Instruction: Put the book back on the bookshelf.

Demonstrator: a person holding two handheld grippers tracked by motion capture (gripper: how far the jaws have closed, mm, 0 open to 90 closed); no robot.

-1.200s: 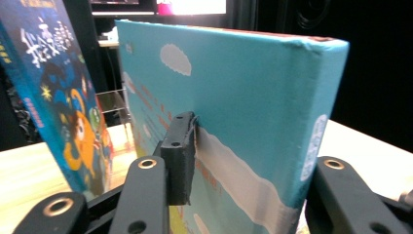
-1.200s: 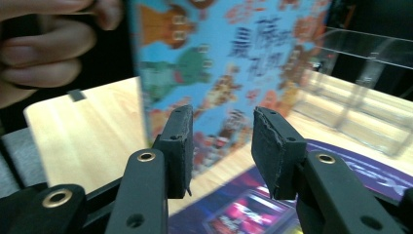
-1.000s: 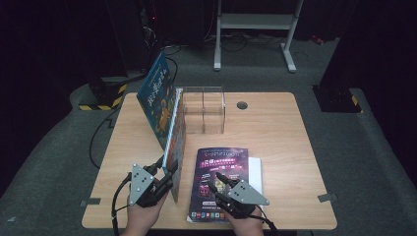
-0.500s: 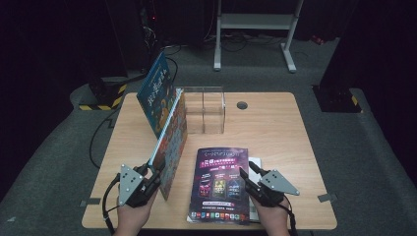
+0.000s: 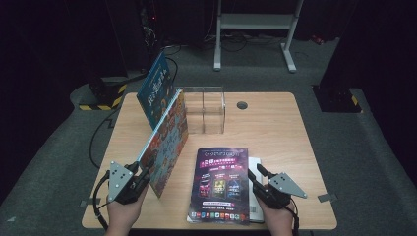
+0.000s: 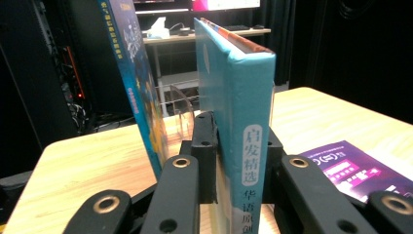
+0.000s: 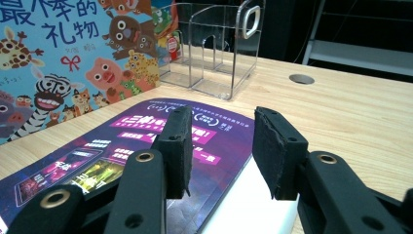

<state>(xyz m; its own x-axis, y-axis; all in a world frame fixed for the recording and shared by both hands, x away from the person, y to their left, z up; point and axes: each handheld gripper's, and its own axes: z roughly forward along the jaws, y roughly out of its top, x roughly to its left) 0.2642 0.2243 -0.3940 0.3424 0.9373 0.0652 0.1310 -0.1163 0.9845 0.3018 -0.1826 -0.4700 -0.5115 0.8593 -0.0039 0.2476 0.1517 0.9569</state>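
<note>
a: where does this stand for you right now?

b: your left gripper (image 5: 140,174) has its jaws clamped on the spine end of the animal picture book (image 5: 167,142); they have just been closing, and in the left gripper view the pads press on both sides of the teal spine (image 6: 246,146). the book stands on its lower edge, tilted, running from your left hand toward the clear acrylic organizer (image 5: 205,110) at the back of the table (image 5: 280,132).

a: and the right one?

b: your right gripper (image 5: 259,178) holds nothing. its jaws stand partly apart, low beside the right edge of the purple magazine (image 5: 221,184), which lies flat near your edge of the table on top of a white book (image 7: 243,204). in the right gripper view the pads hang just above that edge and do not press on it.

a: so which step is this?

b: i judge you are at the grip-and-lift stage for the picture book, probably to file it upright in the organizer. the blue book (image 5: 156,88) leans just left of the organizer.

a: what does the next move ask of you?

b: keep the squeeze firm, since a tall hardcover held at one end wants to swing. lift it clear of the table, keep it upright, and line its lower edge up with an open slot before you lower it. watch the blue book beside it; a nudge may topple it.
</note>
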